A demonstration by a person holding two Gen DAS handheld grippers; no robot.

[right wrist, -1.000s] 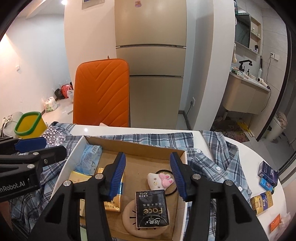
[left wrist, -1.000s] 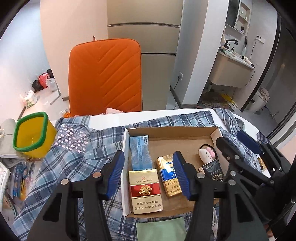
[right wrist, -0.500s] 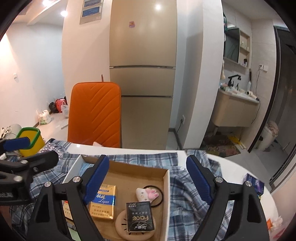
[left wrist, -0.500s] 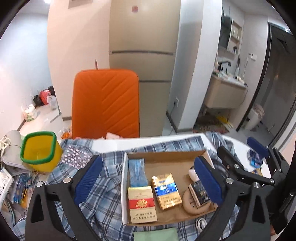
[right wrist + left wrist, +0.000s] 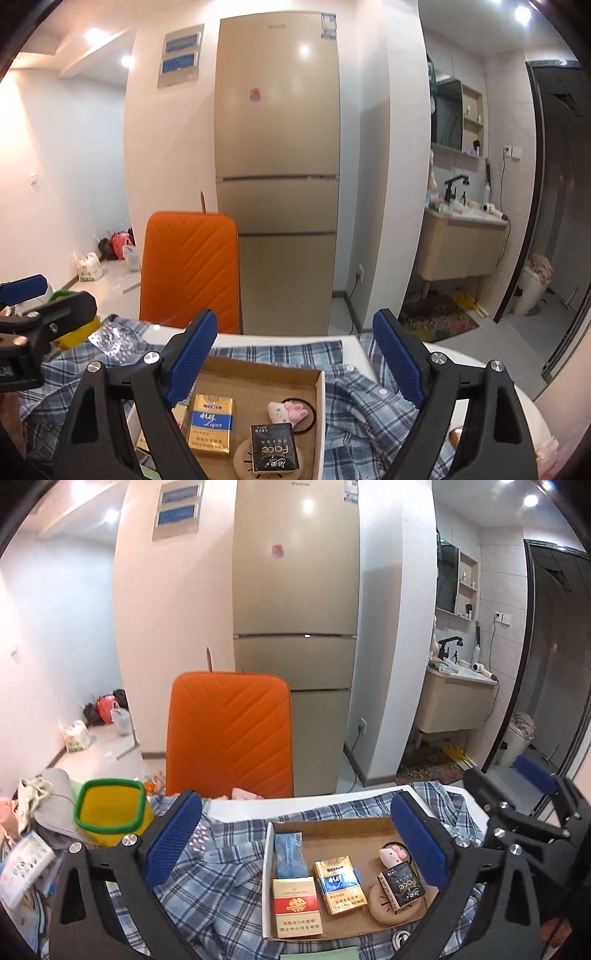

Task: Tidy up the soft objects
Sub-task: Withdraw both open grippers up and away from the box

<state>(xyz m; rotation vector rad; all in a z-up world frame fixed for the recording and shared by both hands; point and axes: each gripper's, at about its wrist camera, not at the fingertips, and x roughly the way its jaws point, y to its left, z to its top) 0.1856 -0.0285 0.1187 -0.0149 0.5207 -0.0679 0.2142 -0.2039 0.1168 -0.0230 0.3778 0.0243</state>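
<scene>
Plaid shirt [image 5: 207, 882] lies rumpled on the table under the cardboard box [image 5: 332, 823] | my left gripper [image 5: 295, 843] and right gripper [image 5: 293, 360] gape empty above | risk: tugging cloth tips the box, spilling cigarette packs [image 5: 336, 884]

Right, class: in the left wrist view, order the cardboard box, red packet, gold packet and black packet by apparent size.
1. cardboard box
2. red packet
3. gold packet
4. black packet
Red sits nearer the camera, so red versus gold is unsure.
</scene>
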